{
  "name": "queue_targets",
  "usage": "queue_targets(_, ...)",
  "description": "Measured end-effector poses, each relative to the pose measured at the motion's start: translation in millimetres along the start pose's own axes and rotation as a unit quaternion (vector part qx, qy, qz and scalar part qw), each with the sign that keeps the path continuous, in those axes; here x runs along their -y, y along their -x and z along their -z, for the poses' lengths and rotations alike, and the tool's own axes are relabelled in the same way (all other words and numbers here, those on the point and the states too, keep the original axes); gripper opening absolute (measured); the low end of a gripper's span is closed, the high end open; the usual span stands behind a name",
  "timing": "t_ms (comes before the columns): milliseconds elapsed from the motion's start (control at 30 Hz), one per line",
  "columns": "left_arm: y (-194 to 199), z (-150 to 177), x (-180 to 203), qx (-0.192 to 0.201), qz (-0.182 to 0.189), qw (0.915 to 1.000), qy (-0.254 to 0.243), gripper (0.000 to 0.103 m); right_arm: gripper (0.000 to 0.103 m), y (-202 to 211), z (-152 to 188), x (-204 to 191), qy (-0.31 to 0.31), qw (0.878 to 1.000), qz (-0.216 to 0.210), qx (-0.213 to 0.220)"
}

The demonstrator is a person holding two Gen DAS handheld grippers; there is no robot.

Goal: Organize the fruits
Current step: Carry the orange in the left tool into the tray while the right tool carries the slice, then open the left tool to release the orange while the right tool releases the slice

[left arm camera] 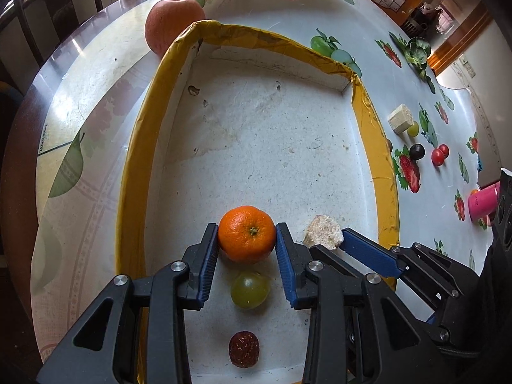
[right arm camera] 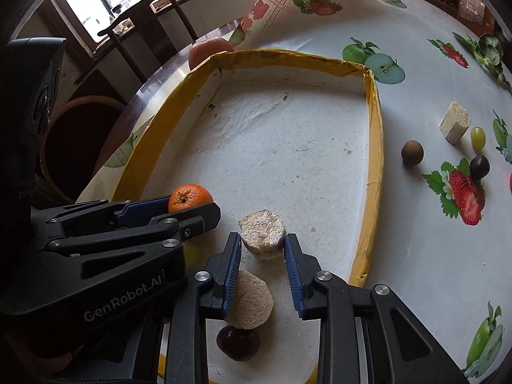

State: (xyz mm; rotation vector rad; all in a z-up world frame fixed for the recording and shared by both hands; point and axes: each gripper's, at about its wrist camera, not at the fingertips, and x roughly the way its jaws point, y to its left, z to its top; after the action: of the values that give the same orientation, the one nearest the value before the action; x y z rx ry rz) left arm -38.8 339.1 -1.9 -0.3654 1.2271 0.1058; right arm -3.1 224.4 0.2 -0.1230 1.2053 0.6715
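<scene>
A yellow-rimmed tray [left arm camera: 140, 147] with a white floor lies on the table; it also shows in the right wrist view [right arm camera: 374, 147]. My left gripper [left arm camera: 247, 240] is shut on a small orange [left arm camera: 246, 233], low over the tray's near end. A green grape [left arm camera: 249, 289] and a red date [left arm camera: 244, 349] lie on the tray under it. My right gripper [right arm camera: 262, 243] is shut on a beige crumbly puck [right arm camera: 263, 233], just right of the left gripper. A second beige puck [right arm camera: 252, 300] and a dark fruit [right arm camera: 237, 342] lie beneath it.
A large apple [left arm camera: 169, 22] sits behind the tray's far left corner. Right of the tray lie a beige block [right arm camera: 454, 126], a green grape [right arm camera: 477, 137], a brown round fruit [right arm camera: 412, 152], a dark grape [right arm camera: 479, 166], red cherry tomatoes [left arm camera: 439, 155] and a pink cup [left arm camera: 483, 203].
</scene>
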Motion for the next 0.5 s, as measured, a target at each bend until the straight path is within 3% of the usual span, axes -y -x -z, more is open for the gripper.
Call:
queue_targets(167,1.5,1.4,2.2,0.0,-0.003,1.0,-0.002,0.033,0.038,0.2,-1.6,2.6,0.0,1.0,-0.002,-0.004)
queue_targets(400,19.6,2.8,6.7,0.012,-0.023,0.9996,-0.009,0.034,0.038,25.6,5.1,3.8,0.005,1.0,-0.009,0.01)
queue_targets(433,23.7,3.5,6.7,0.017,-0.021,0.9996,-0.007,0.036,0.038,32.8,8.2,4.5,0.005,1.0,-0.01,0.014)
queue_targets(500,33.3,4.9,8.3,0.031,-0.023,0.9992,-0.003,0.057,0.038,49.0,15.1,7.5,0.0,1.0,-0.017,0.025)
